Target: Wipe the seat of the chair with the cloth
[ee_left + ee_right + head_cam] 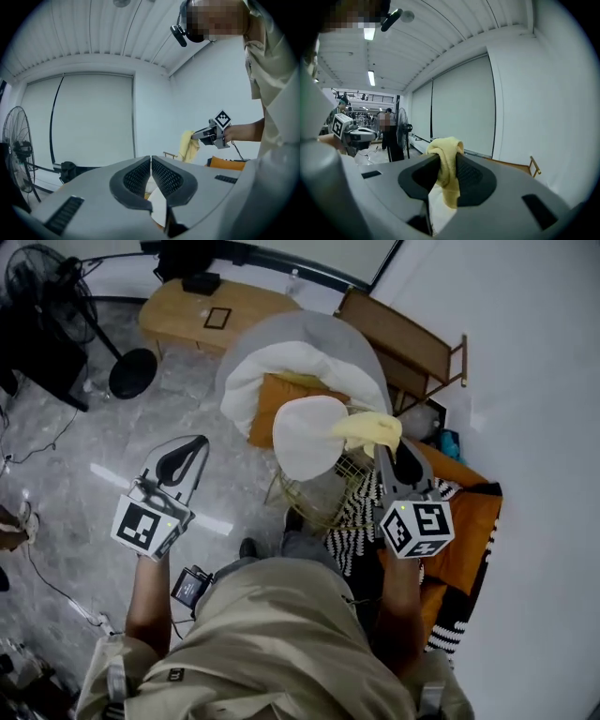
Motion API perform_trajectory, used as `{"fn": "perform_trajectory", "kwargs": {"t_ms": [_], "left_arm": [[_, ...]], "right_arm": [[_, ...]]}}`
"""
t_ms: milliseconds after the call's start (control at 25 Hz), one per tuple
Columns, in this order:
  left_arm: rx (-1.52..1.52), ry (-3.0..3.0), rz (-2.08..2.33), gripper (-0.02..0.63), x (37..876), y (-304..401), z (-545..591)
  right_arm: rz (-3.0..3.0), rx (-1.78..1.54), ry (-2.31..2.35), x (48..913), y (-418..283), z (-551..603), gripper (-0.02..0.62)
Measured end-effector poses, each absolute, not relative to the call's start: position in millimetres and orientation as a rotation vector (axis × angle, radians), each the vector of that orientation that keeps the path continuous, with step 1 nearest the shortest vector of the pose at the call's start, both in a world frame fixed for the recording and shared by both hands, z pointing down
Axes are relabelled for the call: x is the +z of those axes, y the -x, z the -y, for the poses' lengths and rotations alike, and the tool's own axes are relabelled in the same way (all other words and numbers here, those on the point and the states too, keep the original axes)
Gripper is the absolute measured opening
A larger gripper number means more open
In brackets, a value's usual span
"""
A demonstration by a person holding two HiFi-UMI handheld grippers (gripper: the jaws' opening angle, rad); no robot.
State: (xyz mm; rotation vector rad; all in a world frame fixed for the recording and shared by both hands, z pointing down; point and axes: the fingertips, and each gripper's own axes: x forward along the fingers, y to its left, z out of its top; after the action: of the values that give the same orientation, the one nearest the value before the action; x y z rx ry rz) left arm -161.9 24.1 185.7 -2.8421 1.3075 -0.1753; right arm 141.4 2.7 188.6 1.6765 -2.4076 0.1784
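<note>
Overhead, head view: 2 grippers, 1 yellow cloth (370, 430) bunched over 1 round white chair seat (305, 439), pinched by right gripper (384, 452), left gripper (192, 446) well apart at left, left gripper view: jaws pressed together, nothing btwn, right gripper view: jaws clamped on cloth.

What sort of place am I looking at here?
Probably a mock living-room corner in a workshop: a white-seated chair, a low wooden table, a standing fan, and a strip-lit hall beyond.

no legible txt, labels, brands or nos. in any view; only wordless square marker (142, 523) patterns
</note>
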Motion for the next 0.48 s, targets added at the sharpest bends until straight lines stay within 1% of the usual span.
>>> {"fn": "perform_trajectory", "kwargs": {"t_ms": [200,360,480], "left_arm": [[-0.221,2.864,-1.220,0.026,174.3,155.3,-44.4],[-0.217,2.878,-1.153,0.026,168.4,149.5,-56.9],[-0.199,2.889,-1.122,0.026,167.3,141.9,-64.9]], "right_arm": [[2.473,0.177,-1.704,150.6,-147.5,-34.4,0.101],[2.520,0.168,-1.586,138.5,-133.7,-61.0,0.086],[2.507,0.146,-1.596,134.4,-135.0,-76.2,0.086]]}}
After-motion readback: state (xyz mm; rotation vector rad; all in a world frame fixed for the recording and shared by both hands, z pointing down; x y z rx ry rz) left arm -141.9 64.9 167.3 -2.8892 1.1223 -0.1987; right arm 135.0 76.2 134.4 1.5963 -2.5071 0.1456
